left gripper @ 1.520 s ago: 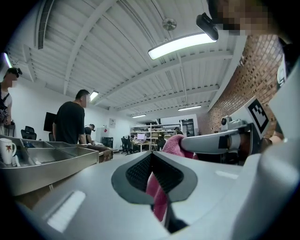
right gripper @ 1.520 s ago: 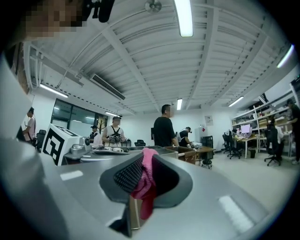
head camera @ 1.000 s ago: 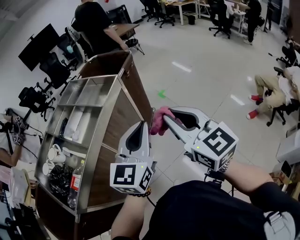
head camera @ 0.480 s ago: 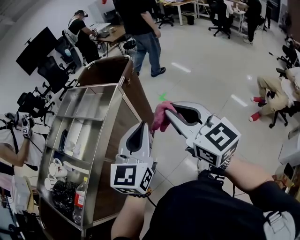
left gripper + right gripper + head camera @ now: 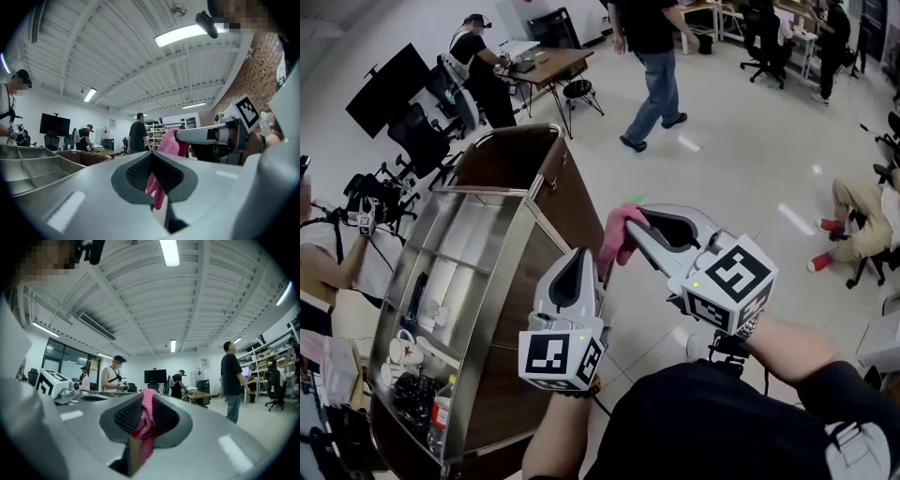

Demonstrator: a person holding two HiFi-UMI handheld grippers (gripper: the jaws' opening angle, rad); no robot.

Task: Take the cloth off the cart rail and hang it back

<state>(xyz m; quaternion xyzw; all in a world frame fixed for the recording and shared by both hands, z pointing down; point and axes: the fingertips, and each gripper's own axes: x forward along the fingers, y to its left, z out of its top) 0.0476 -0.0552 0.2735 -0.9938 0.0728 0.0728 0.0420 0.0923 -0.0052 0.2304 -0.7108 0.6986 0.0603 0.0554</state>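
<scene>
1. The right gripper (image 5: pixel 630 230) is pinching the top of the pink cloth (image 5: pixel 616 240). Its own view is showing the fabric squeezed between pads that are nearly together.
2. The left gripper (image 5: pixel 584 259) is pinching a lower fold of the same cloth. A pink strip is sitting between its nearly closed jaws, and the rest is bunching just above and beyond them, towards the right jaws.
3. The cloth is hanging in the air between the two pairs of jaws and seems to be resting on nothing. The cart (image 5: pixel 520 281) is standing just to the left of both.
4. By my reading, the taking-off step is looking done and the hanging-back step is coming up.
5. The next move is calling for the cloth to go over the rail, which I cannot make out clearly beside the jaws. It then needs lowering until it drapes down both sides, and only then both pairs of jaws spreading.
</scene>
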